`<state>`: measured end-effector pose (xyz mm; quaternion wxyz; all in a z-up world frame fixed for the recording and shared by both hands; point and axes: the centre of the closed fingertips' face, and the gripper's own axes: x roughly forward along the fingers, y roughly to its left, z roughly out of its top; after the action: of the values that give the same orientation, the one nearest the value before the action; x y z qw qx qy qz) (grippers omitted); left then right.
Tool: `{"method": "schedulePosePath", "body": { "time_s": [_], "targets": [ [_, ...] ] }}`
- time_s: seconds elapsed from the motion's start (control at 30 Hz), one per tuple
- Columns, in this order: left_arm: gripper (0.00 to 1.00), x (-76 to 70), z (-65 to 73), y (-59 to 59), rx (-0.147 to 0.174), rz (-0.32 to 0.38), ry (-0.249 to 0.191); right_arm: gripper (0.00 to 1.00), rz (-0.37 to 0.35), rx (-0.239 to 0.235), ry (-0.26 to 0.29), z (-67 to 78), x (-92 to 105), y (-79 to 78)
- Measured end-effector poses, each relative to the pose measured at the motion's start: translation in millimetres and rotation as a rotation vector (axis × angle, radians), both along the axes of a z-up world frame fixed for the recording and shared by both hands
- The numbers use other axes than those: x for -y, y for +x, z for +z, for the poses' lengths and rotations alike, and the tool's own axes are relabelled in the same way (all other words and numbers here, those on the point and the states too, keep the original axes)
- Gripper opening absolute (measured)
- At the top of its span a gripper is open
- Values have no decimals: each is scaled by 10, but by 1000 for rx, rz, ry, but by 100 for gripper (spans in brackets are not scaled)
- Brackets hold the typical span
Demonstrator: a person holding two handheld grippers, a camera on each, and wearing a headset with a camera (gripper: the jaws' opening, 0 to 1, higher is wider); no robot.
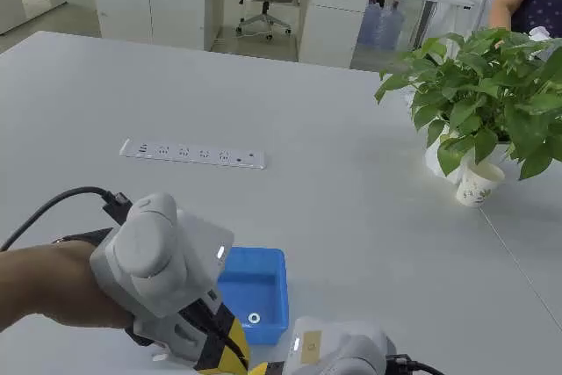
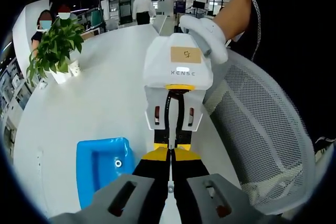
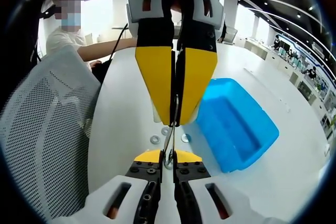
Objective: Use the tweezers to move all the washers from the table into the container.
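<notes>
While three washers (image 3: 155,139) lie close together on the tabletop (image 1: 307,129), just beside the near end of the container (image 3: 236,124), a fourth washer (image 1: 254,317) sits inside it on the floor of the blue tub. In the right gripper view the tweezers (image 3: 169,148) hang just above the loose washers, their tips near the middle one. The two grippers meet nose to nose over that spot. The left claw (image 2: 170,155) has its yellow-tipped jaws pressed together on the tweezers, and the right claw (image 3: 163,157) is likewise clamped on the thin metal from the opposite end. In the head view both grippers sit at the near edge of the tabletop, the left one beside the container's near left corner. Farther off lie a white power strip (image 1: 191,154), and to the right a leafy plant (image 1: 483,94) with a paper cup (image 1: 479,183) beside it.
</notes>
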<state>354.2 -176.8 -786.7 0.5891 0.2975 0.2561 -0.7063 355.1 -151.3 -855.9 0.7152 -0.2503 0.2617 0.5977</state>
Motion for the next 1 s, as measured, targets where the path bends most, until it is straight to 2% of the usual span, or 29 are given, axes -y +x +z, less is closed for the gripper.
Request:
{"method": "schedulePosePath", "body": {
  "time_s": [0.57, 1.0],
  "targets": [
    [3, -30, 144, -1, 8, 2, -1, 8, 22, 21, 3, 148, -27, 4],
    [3, -79, 303, 52, 6, 13, 1, 8, 44, 26, 6, 299, -59, 45]
  ]
}}
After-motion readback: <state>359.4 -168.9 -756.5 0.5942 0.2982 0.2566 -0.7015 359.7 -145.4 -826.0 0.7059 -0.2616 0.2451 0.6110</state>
